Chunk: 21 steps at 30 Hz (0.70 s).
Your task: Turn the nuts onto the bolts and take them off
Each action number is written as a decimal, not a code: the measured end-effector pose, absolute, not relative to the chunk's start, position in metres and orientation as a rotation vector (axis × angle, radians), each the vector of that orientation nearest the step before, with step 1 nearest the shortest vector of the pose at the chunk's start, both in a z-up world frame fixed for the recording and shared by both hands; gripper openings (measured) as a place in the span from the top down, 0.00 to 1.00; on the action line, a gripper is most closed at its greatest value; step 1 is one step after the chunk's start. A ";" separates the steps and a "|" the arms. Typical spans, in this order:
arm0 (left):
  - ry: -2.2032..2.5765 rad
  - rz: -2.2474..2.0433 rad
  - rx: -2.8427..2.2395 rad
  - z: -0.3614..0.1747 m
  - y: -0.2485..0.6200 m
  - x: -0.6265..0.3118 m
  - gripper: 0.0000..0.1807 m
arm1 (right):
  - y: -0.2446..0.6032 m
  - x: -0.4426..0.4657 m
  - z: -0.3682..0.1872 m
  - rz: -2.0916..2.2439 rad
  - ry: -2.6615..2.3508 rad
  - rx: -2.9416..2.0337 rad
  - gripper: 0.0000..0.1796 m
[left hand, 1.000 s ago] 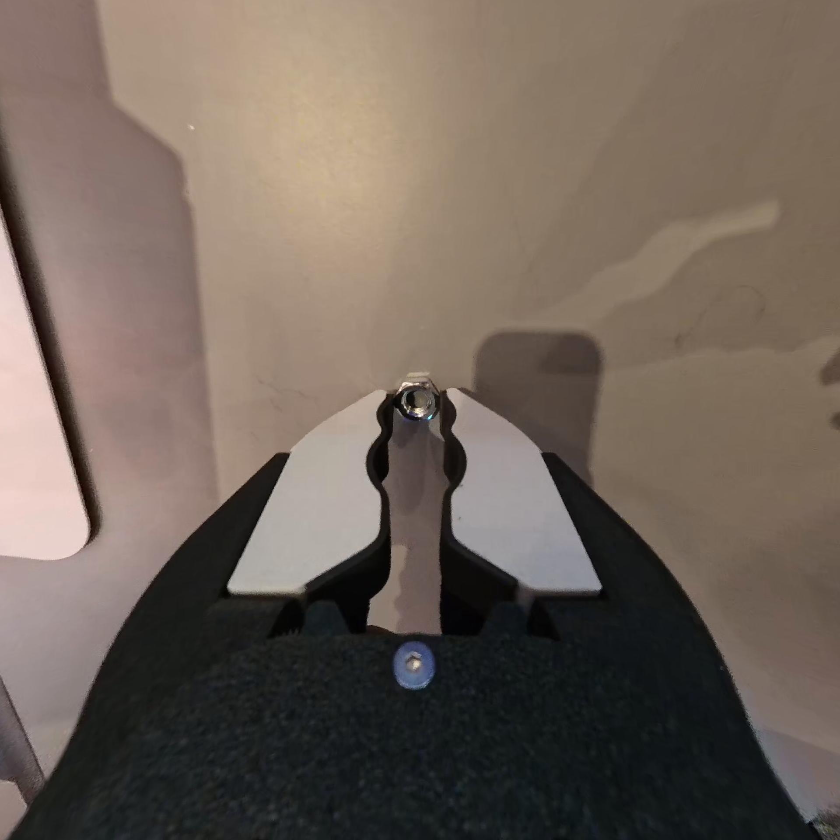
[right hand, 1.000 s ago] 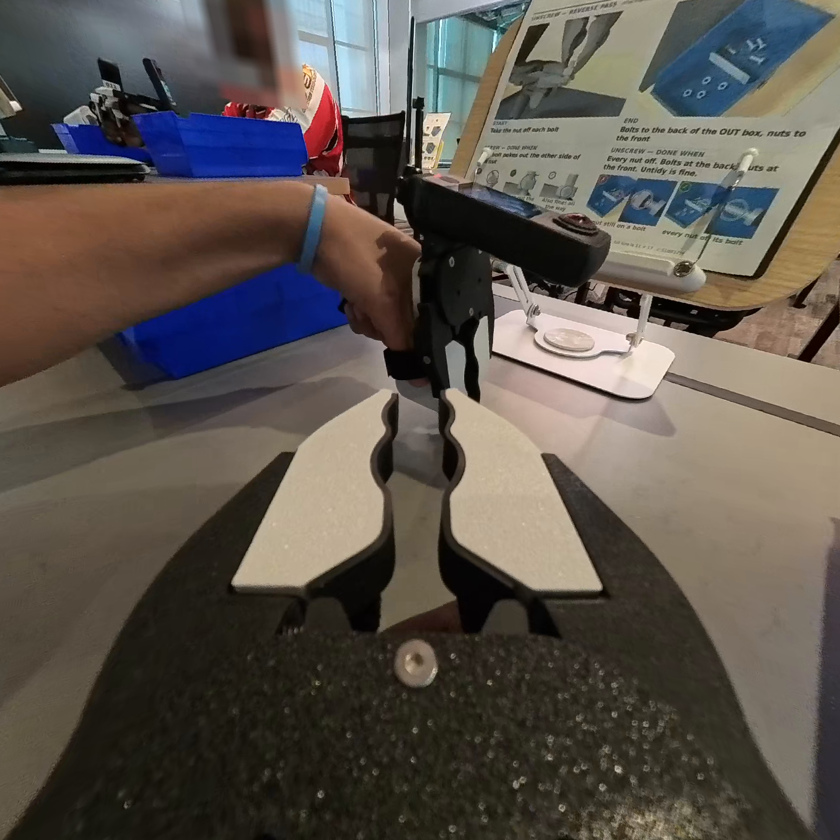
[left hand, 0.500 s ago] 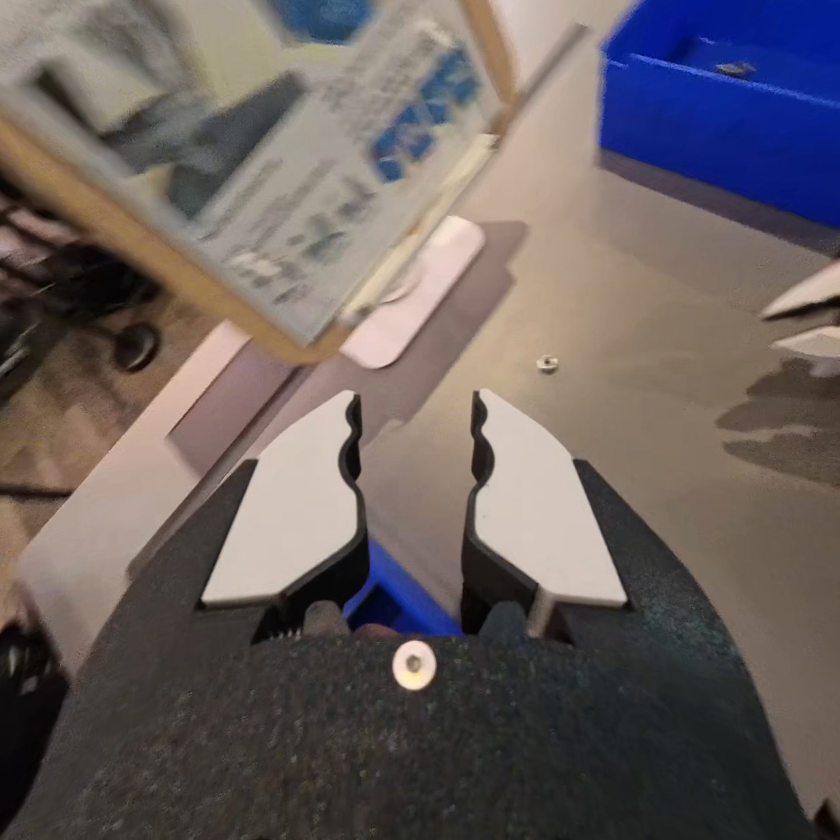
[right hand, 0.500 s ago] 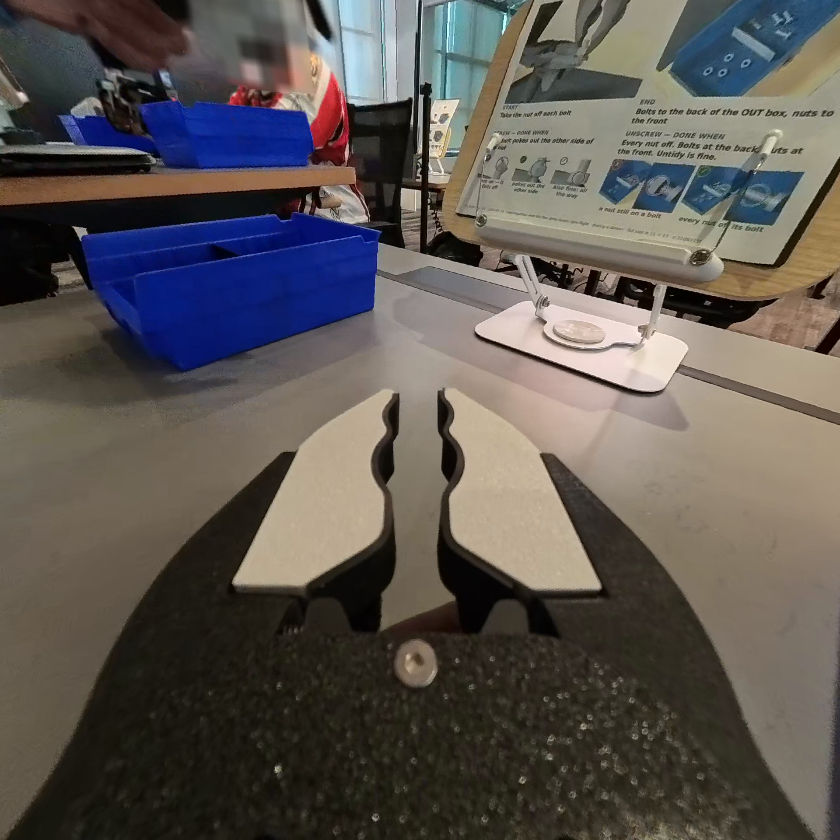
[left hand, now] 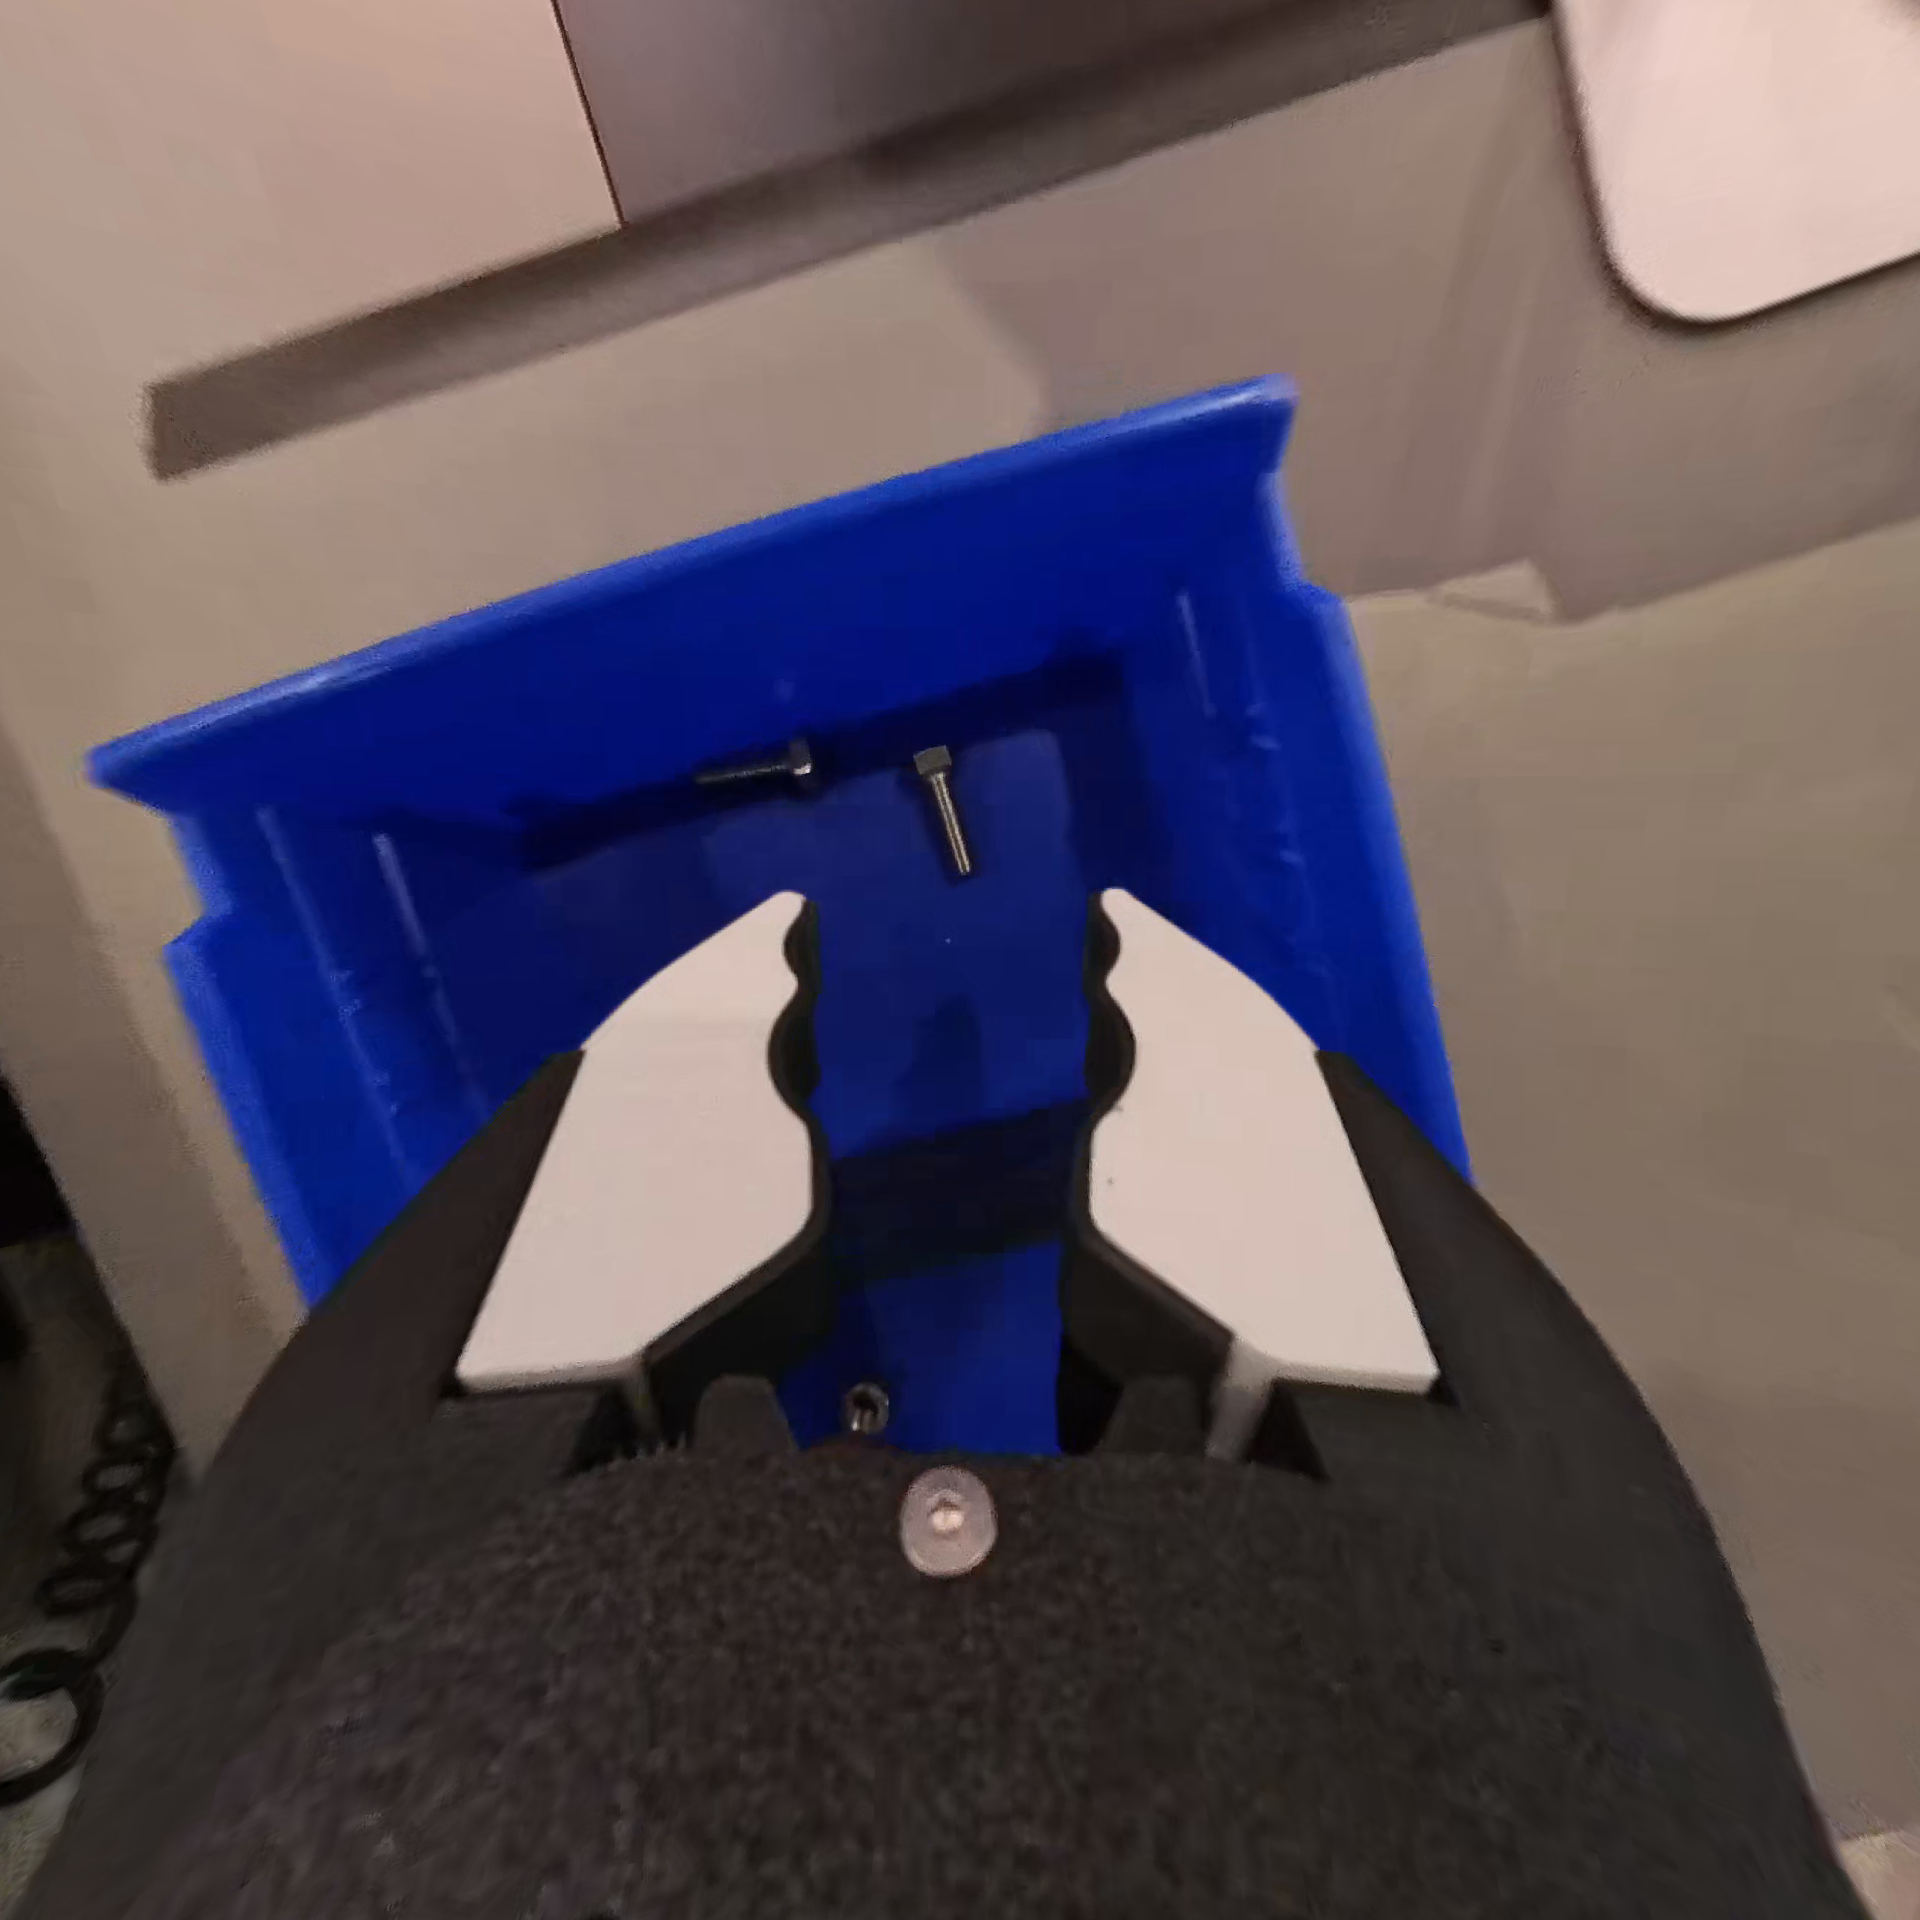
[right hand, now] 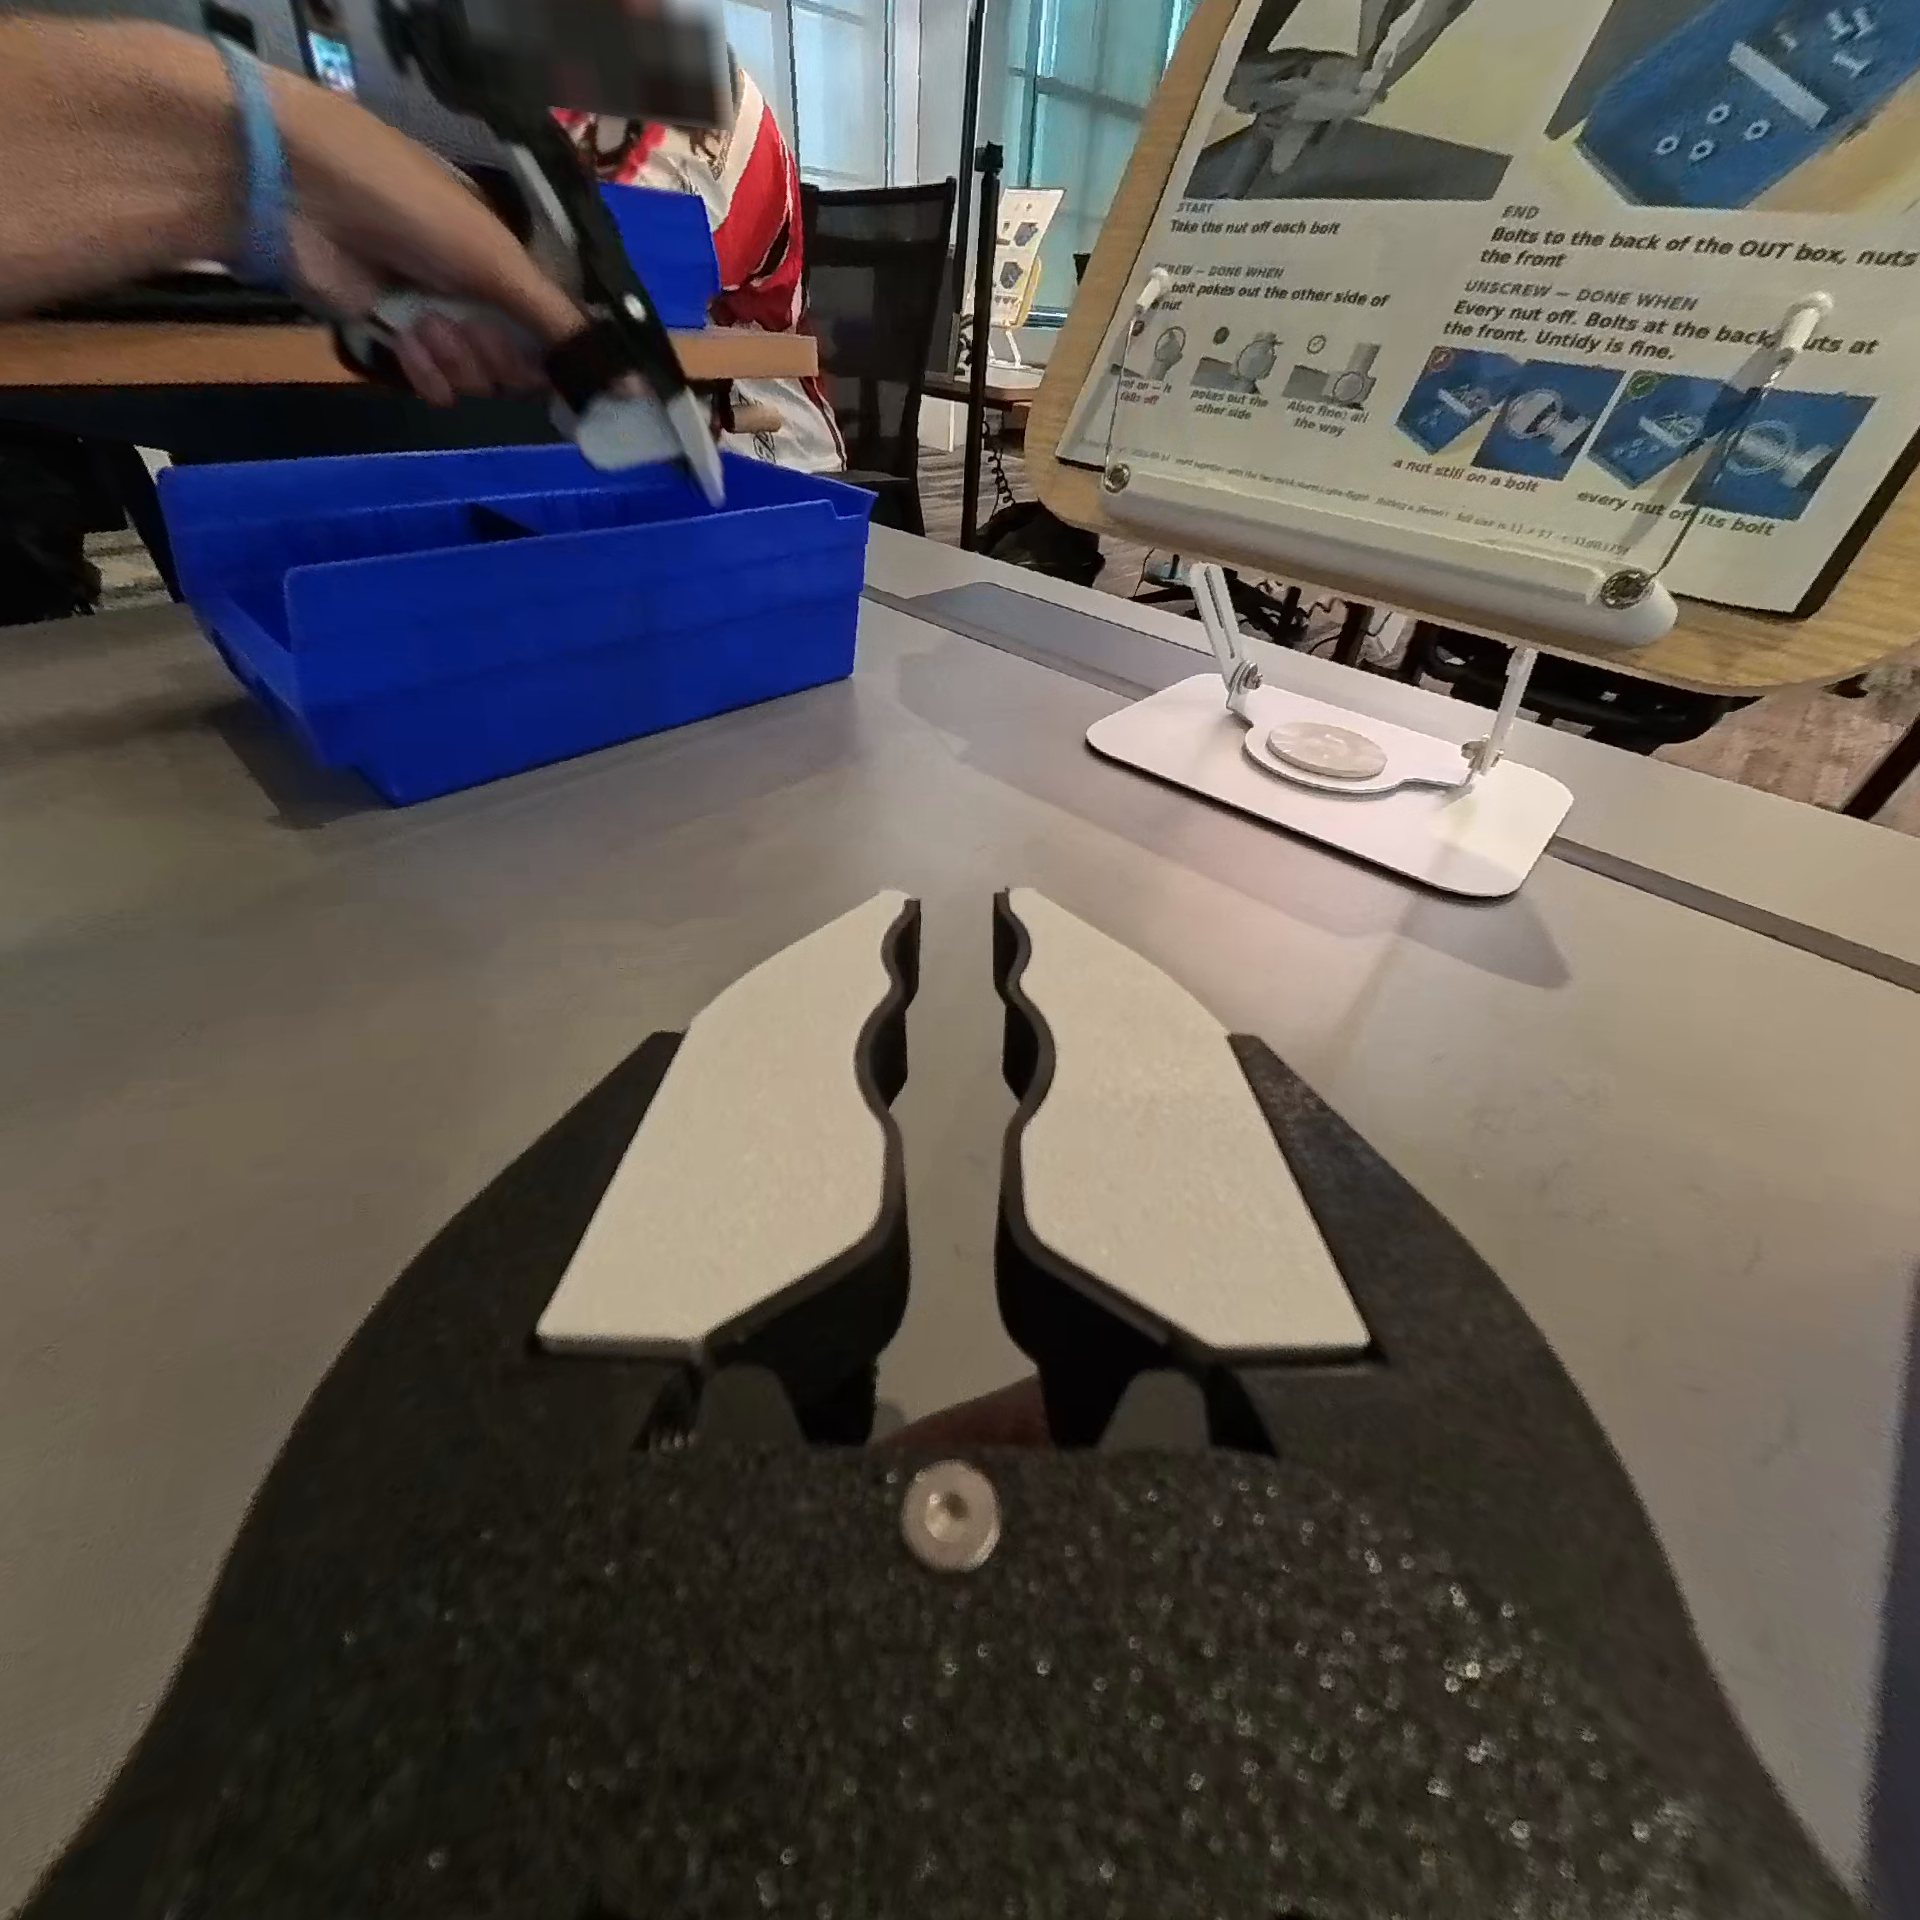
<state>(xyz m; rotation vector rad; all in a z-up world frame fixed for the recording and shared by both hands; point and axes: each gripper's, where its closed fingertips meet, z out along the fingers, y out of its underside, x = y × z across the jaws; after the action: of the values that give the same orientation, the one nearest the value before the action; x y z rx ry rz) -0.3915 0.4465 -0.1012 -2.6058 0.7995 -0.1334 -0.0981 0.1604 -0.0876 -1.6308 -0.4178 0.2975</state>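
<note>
In the left wrist view my left gripper (left hand: 951,914) is open and empty, hanging over a blue bin (left hand: 665,665). Two steel bolts lie in the bin's far compartment, one (left hand: 943,810) just ahead of the fingertips, the other (left hand: 758,774) against the far wall. A small nut (left hand: 864,1408) lies in the near compartment, seen between the finger bases. The right wrist view shows the left gripper (right hand: 665,436) above the blue bin (right hand: 540,644). My right gripper (right hand: 956,904) hovers low over the grey table (right hand: 312,987), jaws a narrow gap apart with nothing between them.
A stand holding an instruction sheet (right hand: 1455,312) rests on a white base (right hand: 1340,790) at the right. A person's hand (right hand: 416,281) holds the left gripper. A second blue bin (right hand: 665,249) sits on a far table. The white base's corner (left hand: 1766,156) shows at the top right. The left gripper's tips are roughly 40 centimetres from the right gripper's.
A second ago my left gripper was shut on a small metal fastener near the right gripper. It has opened, lost the fastener, and swung over the blue bin. The right jaws narrowed slightly.
</note>
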 end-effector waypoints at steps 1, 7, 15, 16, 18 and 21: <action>0.784 -0.138 -2.645 -0.112 0.452 -0.390 0.73 | 0.160 -0.098 -0.087 0.303 -0.416 -1.629 0.93; 0.667 -0.166 -2.827 -0.168 0.471 -0.387 0.76 | 0.159 -0.100 -0.087 0.317 -0.424 -1.629 0.93; 0.689 -0.165 -2.885 -0.183 0.470 -0.383 0.95 | 0.158 -0.107 -0.089 0.329 -0.450 -1.631 0.93; 0.693 -0.148 -2.882 -0.183 0.470 -0.383 0.95 | 0.158 -0.108 -0.089 0.326 -0.456 -1.631 0.93; 0.703 -0.125 -2.875 -0.183 0.471 -0.383 0.95 | 0.157 -0.109 -0.090 0.316 -0.467 -1.631 0.93; 0.692 -0.133 -2.867 -0.183 0.470 -0.383 0.95 | 0.156 -0.108 -0.089 0.301 -0.473 -1.623 0.94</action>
<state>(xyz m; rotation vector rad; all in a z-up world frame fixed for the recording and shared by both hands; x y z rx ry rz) -0.3833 0.4700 -0.1828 -2.8672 0.6922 -0.1330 -0.1080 0.1562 -0.0894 -1.6235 -0.4733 0.3008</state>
